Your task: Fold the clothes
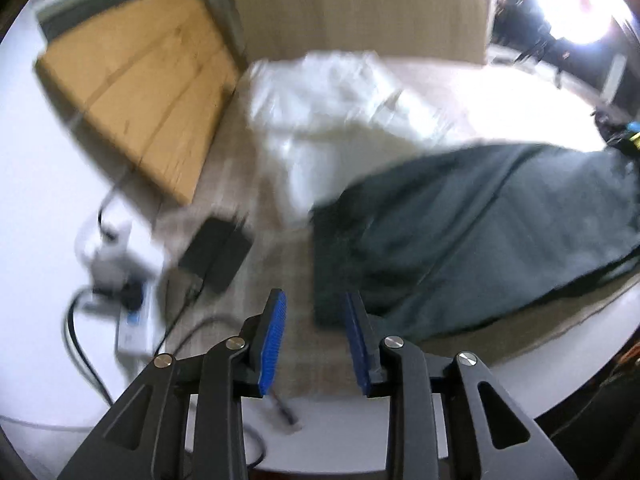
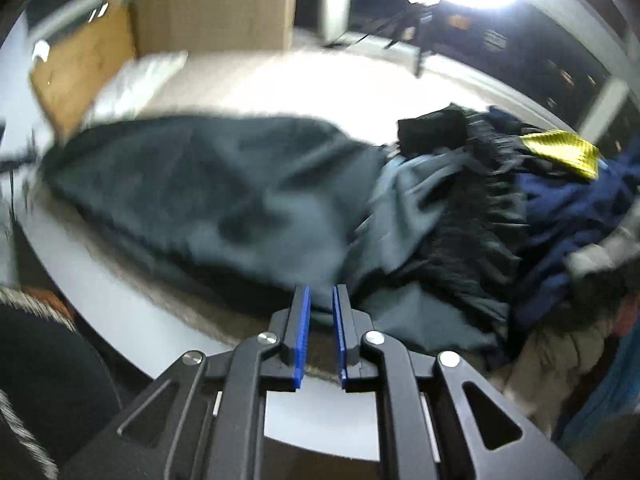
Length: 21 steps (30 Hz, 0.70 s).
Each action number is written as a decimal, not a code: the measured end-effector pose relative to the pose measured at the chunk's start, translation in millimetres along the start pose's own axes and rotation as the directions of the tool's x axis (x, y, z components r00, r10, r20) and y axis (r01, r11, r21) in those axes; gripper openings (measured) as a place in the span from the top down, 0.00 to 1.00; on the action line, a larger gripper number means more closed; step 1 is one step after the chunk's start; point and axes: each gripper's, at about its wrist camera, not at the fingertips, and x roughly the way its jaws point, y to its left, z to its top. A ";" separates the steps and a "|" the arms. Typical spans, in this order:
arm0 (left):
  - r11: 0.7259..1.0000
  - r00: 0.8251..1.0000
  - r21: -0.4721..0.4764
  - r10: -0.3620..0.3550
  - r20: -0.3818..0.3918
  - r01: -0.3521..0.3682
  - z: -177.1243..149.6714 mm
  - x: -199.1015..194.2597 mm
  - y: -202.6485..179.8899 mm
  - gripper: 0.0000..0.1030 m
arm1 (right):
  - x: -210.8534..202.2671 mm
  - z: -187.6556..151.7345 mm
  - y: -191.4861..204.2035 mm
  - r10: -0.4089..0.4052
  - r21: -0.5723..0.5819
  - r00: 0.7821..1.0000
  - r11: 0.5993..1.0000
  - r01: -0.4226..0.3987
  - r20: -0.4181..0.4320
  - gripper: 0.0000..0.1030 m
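Round white worktop [image 1: 36, 208] with a beige cloth [image 1: 280, 280] spread over the middle. Dark grey-green garment [image 2: 208, 192] lies flat across the beige cloth, stretched long from the left side toward the pile; in the left wrist view its near corner sits just beyond the tongs. White garment [image 1: 320, 120] lies behind it, folded or bunched (blurred, can't tell which), against a big cardboard box [image 1: 360, 4]. Second, flat cardboard box [image 1: 132, 96] lies to the left of the white one. Pile of unfolded clothes [image 2: 520, 208] at the right end of the worktop: navy, black, grey-blue, a yellow patch on top. Black adapter brick [image 1: 216, 252] and white power strip [image 1: 132, 320] with cables at the left edge.

Left tongs [image 1: 314, 340]: jaws partly apart, nothing between the blue pads, hovering over the beige cloth just beside the garment's corner. Right tongs [image 2: 320, 332]: narrow gap, nothing pinched, at the garment's near edge by the pile. Both views motion-blurred.
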 end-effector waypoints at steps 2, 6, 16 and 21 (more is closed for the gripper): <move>0.998 0.998 0.057 -0.030 0.051 0.027 17.0 -10.2 -20.2 0.70 | -17.2 11.0 -20.7 -0.043 0.087 0.998 0.995 0.040 0.038 0.80; 0.978 0.978 0.124 -0.181 0.104 0.168 50.1 -14.4 -69.9 0.69 | -1.6 33.1 -60.1 -0.175 0.164 0.984 0.971 0.175 -0.013 0.69; 0.811 0.857 0.359 -0.512 0.054 0.462 146.1 10.9 -313.4 0.69 | 88.7 7.6 -53.5 -0.135 0.002 0.987 0.991 0.136 -0.082 0.60; 0.728 0.835 0.468 -0.548 -0.042 0.501 194.5 45.7 -440.3 0.58 | 70.2 -25.1 -68.9 -0.112 -0.214 0.992 0.969 0.122 0.060 0.60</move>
